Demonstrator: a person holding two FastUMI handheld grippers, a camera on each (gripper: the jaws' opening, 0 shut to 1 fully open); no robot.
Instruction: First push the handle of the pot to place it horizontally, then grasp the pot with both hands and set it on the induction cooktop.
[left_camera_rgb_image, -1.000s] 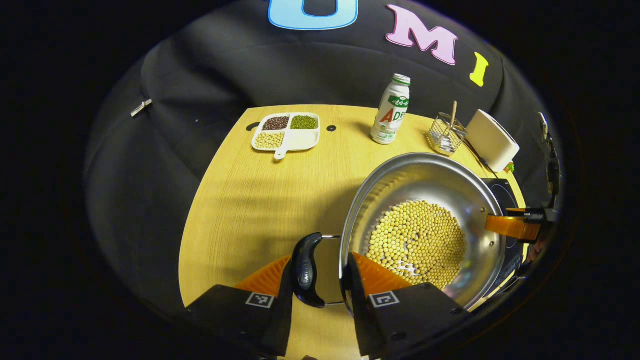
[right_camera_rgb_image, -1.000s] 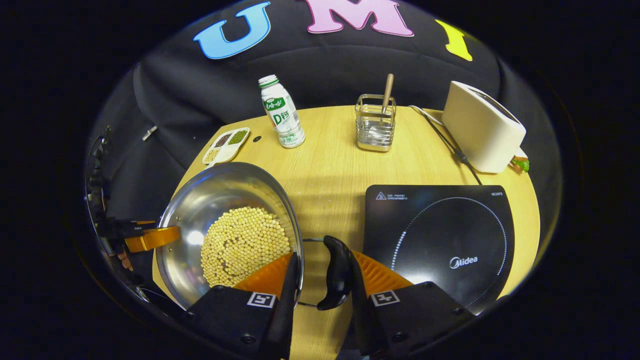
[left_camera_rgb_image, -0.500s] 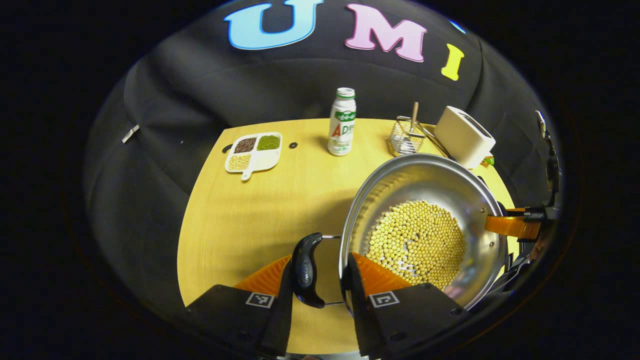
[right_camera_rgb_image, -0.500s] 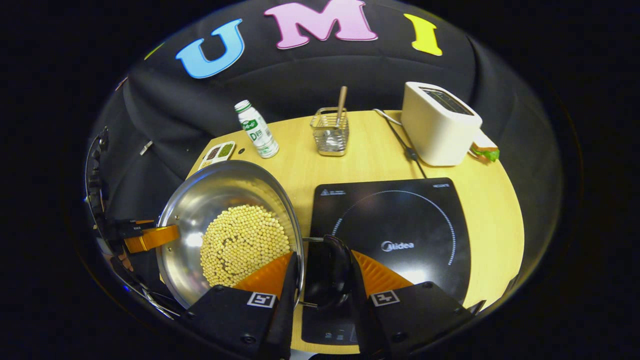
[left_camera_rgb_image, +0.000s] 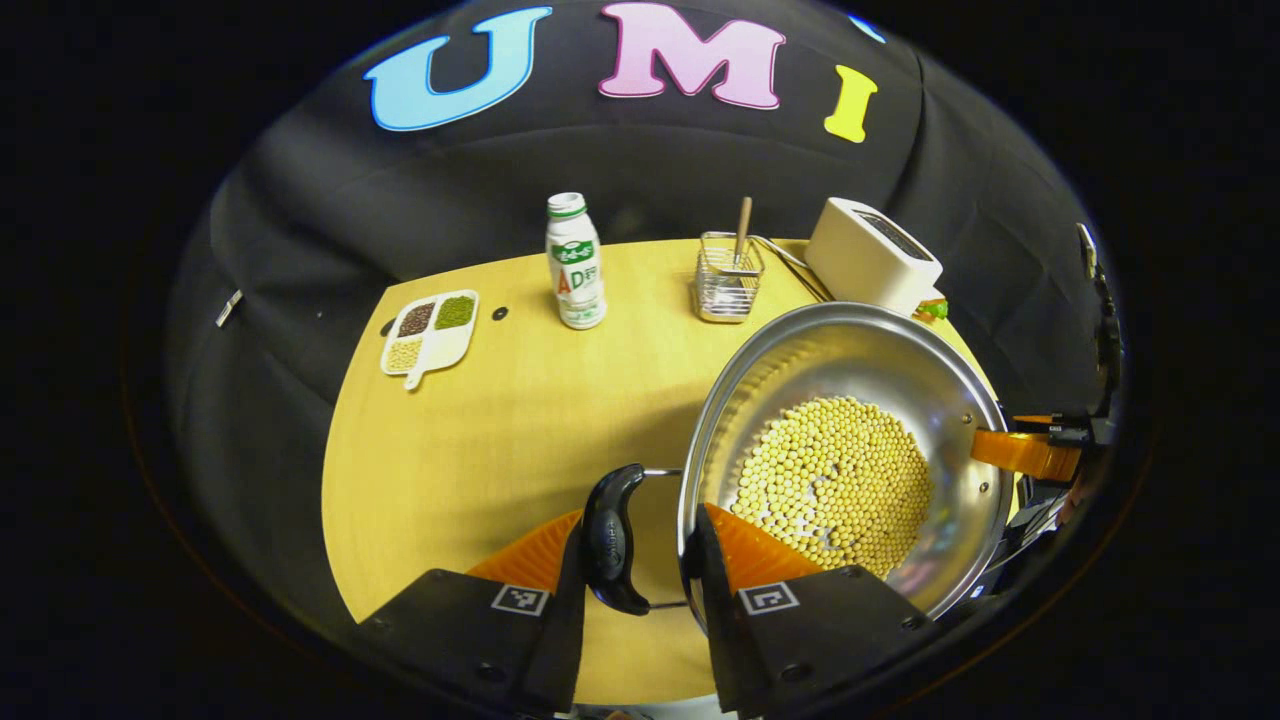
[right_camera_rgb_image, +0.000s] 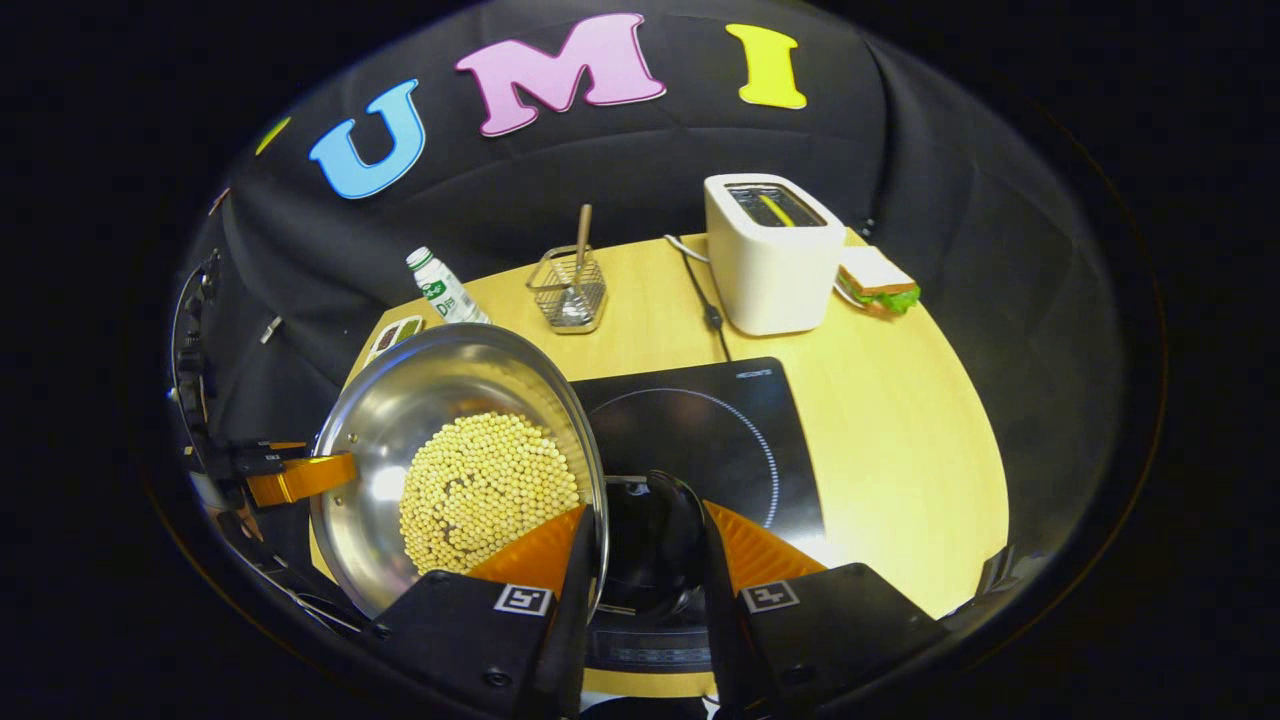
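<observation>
A steel pot (left_camera_rgb_image: 850, 370) holding yellow soybeans (left_camera_rgb_image: 835, 480) hangs above the wooden table, carried by both grippers. My left gripper (left_camera_rgb_image: 635, 555) is shut across the pot's black side handle (left_camera_rgb_image: 608, 540) and the rim, with one finger inside the pot. In the right gripper view, my right gripper (right_camera_rgb_image: 640, 560) is shut the same way on the opposite black handle (right_camera_rgb_image: 672, 535) of the pot (right_camera_rgb_image: 440, 390). That handle hovers over the black induction cooktop (right_camera_rgb_image: 720, 430), whose left part the pot covers. The left gripper (right_camera_rgb_image: 295, 478) shows at the pot's far side.
At the back of the table stand a white bottle (left_camera_rgb_image: 575, 262), a wire utensil rack (right_camera_rgb_image: 568, 290), a white toaster (right_camera_rgb_image: 770, 250) with its cord, and a sandwich (right_camera_rgb_image: 878, 282). A divided dish of beans (left_camera_rgb_image: 428, 326) lies at the far left.
Both grippers have carried the pot to the right. The cooktop has slid leftward in the right gripper view and now lies partly under the pot. Both grips are unchanged.
</observation>
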